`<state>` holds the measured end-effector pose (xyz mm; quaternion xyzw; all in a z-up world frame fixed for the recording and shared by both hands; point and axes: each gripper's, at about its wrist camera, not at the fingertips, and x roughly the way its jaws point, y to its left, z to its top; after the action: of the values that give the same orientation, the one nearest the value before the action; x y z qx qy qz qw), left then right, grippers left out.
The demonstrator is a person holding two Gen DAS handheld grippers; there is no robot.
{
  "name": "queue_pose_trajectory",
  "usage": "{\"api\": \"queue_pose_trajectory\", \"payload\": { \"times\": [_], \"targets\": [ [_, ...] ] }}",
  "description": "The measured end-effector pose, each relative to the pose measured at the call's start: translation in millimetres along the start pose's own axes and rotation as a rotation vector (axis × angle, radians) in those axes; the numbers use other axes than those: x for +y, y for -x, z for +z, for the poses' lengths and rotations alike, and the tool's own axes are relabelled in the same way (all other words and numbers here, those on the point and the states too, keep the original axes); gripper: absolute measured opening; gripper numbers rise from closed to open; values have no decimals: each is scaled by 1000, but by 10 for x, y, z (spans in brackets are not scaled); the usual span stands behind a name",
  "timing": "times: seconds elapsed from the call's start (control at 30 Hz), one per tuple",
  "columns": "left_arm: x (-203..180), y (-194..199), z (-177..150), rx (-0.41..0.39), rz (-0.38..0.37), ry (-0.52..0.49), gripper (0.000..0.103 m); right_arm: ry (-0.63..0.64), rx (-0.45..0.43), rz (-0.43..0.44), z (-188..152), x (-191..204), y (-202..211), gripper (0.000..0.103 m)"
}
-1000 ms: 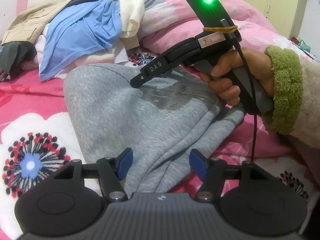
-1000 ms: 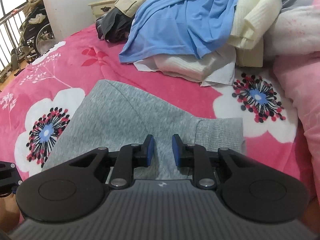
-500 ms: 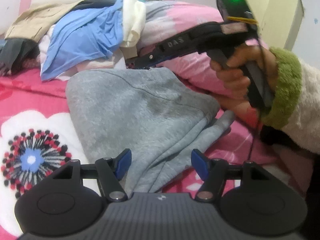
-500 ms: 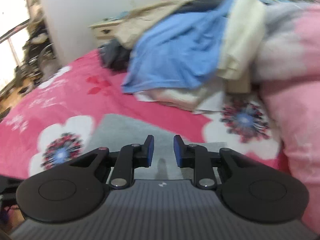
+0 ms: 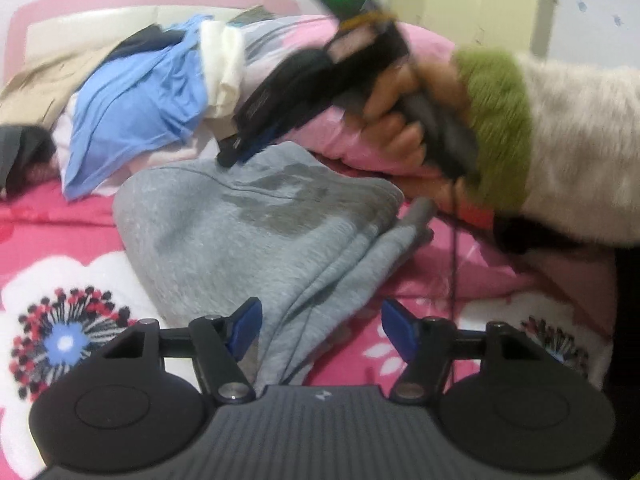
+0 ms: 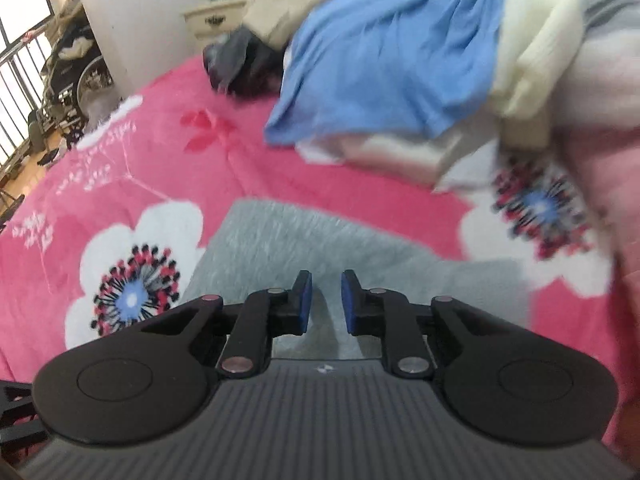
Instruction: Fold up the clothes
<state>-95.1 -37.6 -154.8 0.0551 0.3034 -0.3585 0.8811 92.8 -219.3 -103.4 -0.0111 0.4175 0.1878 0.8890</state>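
Grey fabric, a partly folded sweatshirt (image 5: 256, 232), is spread on the pink floral bedspread (image 6: 132, 184), its bunched lower part drawn toward the left gripper (image 5: 322, 330). That gripper is held wide open with the cloth lying between its blue pads, nothing pinched. The right gripper (image 6: 324, 300) is poised low over the garment's far edge, its fingers set narrowly apart and empty, probably so that a layer can be caught there. A heap of unfolded clothes (image 6: 384, 48) is left farther up the bed.
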Motion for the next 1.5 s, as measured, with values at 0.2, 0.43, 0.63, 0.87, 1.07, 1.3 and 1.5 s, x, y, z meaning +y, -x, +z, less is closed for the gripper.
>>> {"api": "queue_pose_trajectory", "payload": {
  "times": [0.2, 0.43, 0.63, 0.87, 1.07, 1.3, 1.5],
  "targets": [
    [-249, -36, -88, 53, -17, -184, 65, 14, 65, -4, -327, -77, 552, 15],
    [-383, -96, -176, 120, -50, -266, 60, 50, 195, -153, -764, -163, 243, 13],
    [-225, 184, 25, -58, -21, -172, 65, 71, 112, -121, -622, 28, 639, 15],
    [-201, -174, -181, 40, -5, -199, 74, 254, 235, -178, -906, 401, 401, 13],
    [-390, -213, -272, 47, 43, -328, 75, 391, 73, -116, -294, 1128, 513, 14],
    [-341, -247, -264, 39, 36, -278, 75, 442, 55, -74, 174, 1202, -513, 13],
    [-304, -235, -260, 34, 26, -253, 75, 304, 104, -53, 267, 921, -813, 11]
  ]
}}
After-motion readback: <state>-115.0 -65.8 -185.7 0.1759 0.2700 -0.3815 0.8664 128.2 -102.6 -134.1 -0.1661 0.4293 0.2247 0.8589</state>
